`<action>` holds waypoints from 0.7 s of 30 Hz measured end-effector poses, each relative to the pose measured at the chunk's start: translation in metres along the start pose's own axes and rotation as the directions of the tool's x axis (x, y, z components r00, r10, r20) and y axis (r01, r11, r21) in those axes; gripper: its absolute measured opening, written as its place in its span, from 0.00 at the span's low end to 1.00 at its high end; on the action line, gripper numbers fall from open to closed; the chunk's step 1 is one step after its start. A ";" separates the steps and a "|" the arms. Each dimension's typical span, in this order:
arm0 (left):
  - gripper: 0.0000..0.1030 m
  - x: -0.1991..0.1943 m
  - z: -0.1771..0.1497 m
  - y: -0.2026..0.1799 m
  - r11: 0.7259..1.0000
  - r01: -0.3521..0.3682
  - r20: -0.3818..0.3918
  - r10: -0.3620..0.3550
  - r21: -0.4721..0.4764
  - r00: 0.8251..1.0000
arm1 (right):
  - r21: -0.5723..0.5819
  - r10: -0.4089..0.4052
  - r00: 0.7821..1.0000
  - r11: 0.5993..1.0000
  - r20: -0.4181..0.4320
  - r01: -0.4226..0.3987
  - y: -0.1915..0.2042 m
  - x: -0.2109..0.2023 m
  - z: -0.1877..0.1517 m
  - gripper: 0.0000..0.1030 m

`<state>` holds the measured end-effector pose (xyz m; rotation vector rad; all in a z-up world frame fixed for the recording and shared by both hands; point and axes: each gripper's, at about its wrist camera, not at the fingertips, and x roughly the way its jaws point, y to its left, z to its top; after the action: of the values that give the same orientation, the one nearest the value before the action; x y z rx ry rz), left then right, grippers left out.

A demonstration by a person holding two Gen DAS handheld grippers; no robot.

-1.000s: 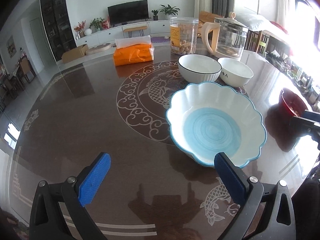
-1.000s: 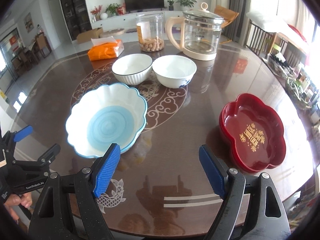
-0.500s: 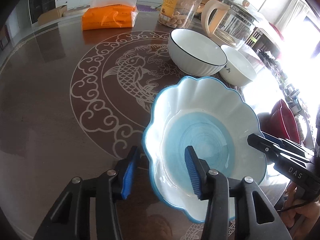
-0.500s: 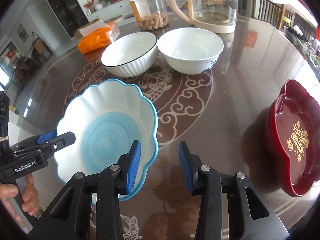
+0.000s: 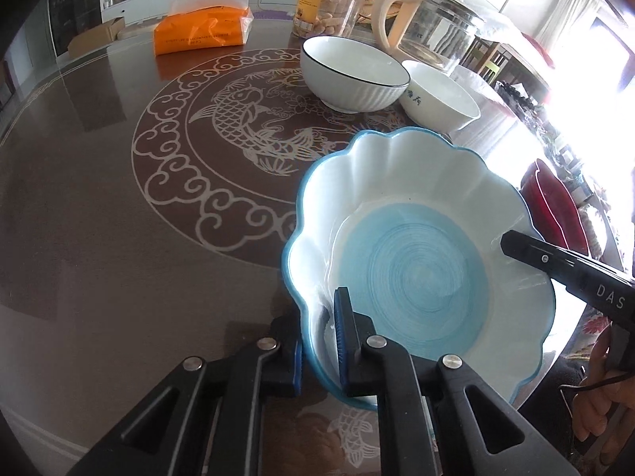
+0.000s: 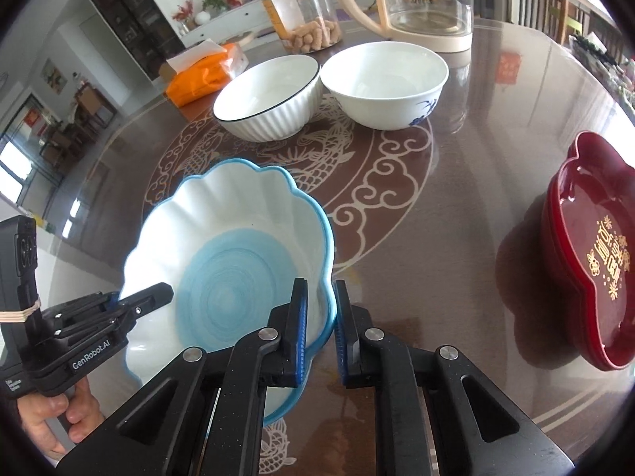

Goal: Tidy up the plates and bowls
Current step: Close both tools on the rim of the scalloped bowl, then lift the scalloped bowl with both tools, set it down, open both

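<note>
Both my claws have just been closing: left claw (image 5: pixel 317 333) and right claw (image 6: pixel 320 325) each pinch opposite rims of the empty scalloped blue bowl (image 6: pixel 238 269) on the worktop (image 5: pixel 119 238). An uneven lift could slip it. Beyond sit two empty white bowls (image 6: pixel 270 99), and the red plate (image 6: pixel 595 254) at right.

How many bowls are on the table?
3. The blue scalloped bowl is nearest, with both tongs pinching its rim; the ribbed white bowl and the plain white bowl sit side by side behind it. The red dish looks like stacked plates.
</note>
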<state>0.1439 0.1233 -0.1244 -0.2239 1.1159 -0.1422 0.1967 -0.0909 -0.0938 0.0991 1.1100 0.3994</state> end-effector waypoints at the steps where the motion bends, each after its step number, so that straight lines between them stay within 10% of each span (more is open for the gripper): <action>1: 0.12 -0.004 -0.005 -0.006 1.000 0.009 0.005 -0.009 0.002 1.000 | 0.003 0.001 1.000 1.000 0.007 -0.001 -0.003 -0.007 -0.003 0.14; 21: 0.13 0.012 -0.031 -0.064 0.999 0.028 -0.002 -0.028 0.036 1.000 | 0.111 -0.049 0.999 0.993 0.015 0.047 -0.068 -0.027 -0.052 0.13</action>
<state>0.1211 0.0554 -0.1318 -0.2075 1.1108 -0.1867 0.1580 -0.1699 -0.1131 0.1734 1.1148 0.2938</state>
